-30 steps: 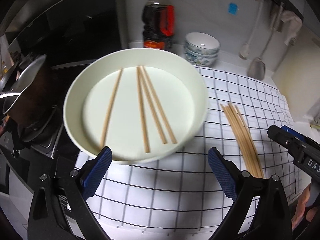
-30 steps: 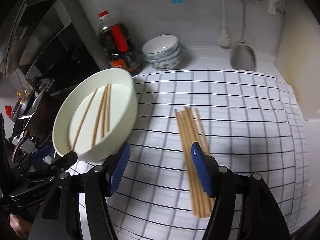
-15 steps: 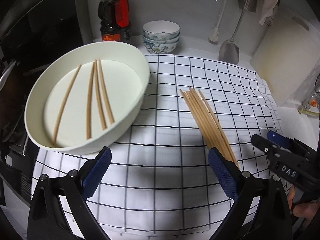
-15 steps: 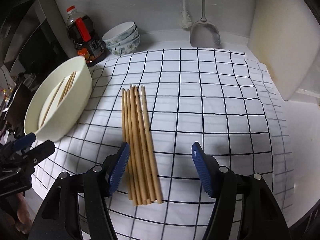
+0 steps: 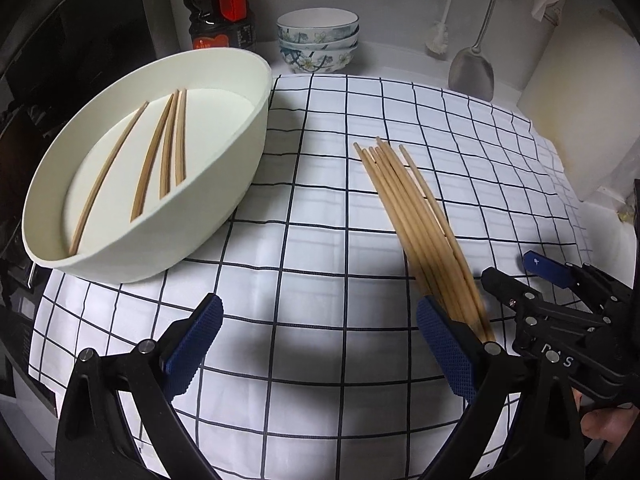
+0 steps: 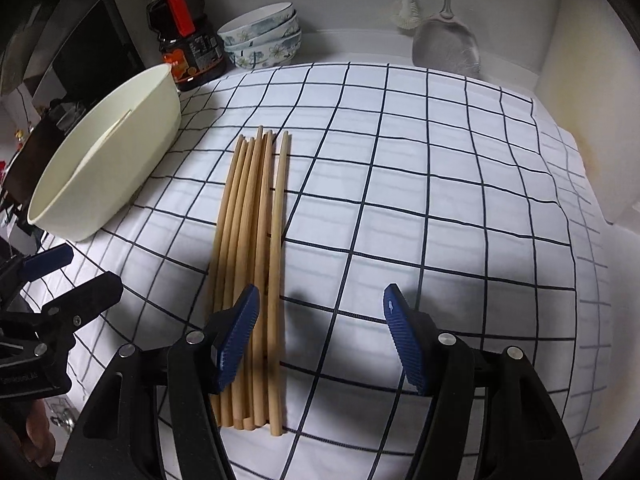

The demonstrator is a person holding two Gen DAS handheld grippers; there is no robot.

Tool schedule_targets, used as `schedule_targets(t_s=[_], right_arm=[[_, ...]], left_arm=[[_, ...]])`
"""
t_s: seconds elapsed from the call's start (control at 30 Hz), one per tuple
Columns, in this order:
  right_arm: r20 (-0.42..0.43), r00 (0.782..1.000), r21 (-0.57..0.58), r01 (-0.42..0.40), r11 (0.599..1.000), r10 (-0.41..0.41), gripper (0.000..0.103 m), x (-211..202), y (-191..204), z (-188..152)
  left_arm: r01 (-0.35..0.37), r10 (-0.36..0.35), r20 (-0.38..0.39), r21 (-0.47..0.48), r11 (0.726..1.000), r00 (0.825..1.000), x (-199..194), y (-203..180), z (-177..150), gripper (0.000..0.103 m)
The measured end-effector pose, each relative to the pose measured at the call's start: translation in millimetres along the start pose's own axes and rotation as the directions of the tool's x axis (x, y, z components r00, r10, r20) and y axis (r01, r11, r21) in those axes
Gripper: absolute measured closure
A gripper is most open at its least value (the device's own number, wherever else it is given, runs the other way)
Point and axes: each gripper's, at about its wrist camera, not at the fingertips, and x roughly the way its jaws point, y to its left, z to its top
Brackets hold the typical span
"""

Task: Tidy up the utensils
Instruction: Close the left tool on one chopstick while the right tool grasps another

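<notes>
Grippers, left gripper (image 5: 316,344) and right gripper (image 6: 320,336), both open, have dropped toward the chopsticks (image 6: 256,248) at lower middle, ready to grab

Right gripper (image 6: 322,332) over chopstick bundle, jaws apart, nothing between pads.

Chopsticks (image 6: 252,264) lie side by side on checked cloth (image 6: 420,200), near ends partly behind gripper's left finger. White basin (image 6: 116,152) at cloth's left edge; dark bottle (image 6: 184,36) and stacked bowls (image 6: 264,36) behind it. Metal spatula (image 6: 446,46) against back wall. Left gripper (image 6: 48,280) at left edge.
</notes>
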Motion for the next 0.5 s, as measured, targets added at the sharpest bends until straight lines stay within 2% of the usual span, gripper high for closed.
schedule_targets(t_s=[0.5], right_arm=[[0.024,0.999,-0.109,0.024,0.994,-0.022,0.041,11.9,6.5,-6.7]], left_arm=[[-0.022,0.023,0.01,-0.032,0.999,1.0,17.9,-12.1,1.3,0.008]])
